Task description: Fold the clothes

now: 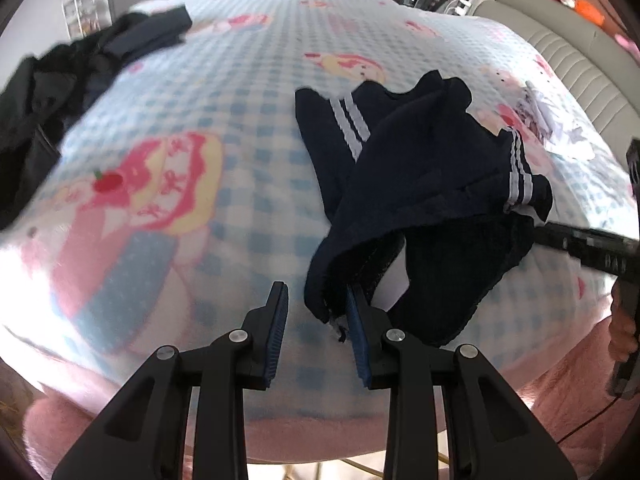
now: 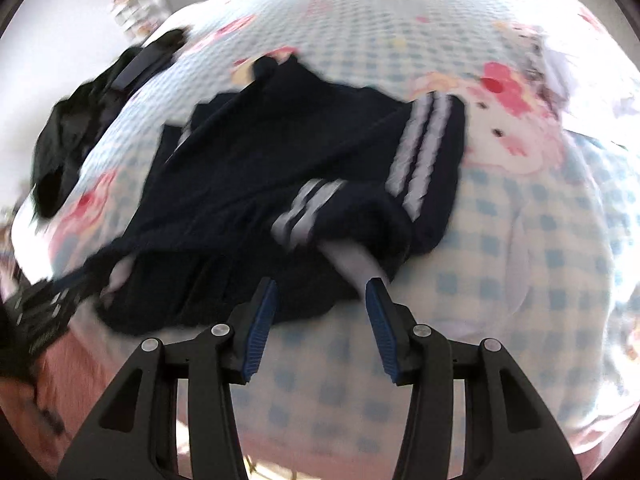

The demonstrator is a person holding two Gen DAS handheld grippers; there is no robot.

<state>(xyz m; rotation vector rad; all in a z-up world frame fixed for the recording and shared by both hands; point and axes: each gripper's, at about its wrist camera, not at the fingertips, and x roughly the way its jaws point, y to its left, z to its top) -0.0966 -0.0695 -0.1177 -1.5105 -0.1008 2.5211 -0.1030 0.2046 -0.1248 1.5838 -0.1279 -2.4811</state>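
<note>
Left wrist view puts the navy garment (image 1: 420,184) ahead and to the right of your left gripper (image 1: 318,300), rumpled on the checked blanket (image 1: 240,120). Its near hem drapes against the outer face of that gripper's right finger (image 1: 356,312), but nothing sits between the pads, so the left gripper is released and empty. Right wrist view shows your right gripper (image 2: 322,292) also parted and holding nothing, with the same garment's near edge and a white inner fold lying just beyond its fingertips. The garment's long axis seems to run from that near edge away towards the far left, striped cuffs (image 2: 420,148) on the right side. Both hands are close; your right one looks better lined up on the hem. A dark clothes pile (image 1: 60,100) lies well apart at far left.
</note>
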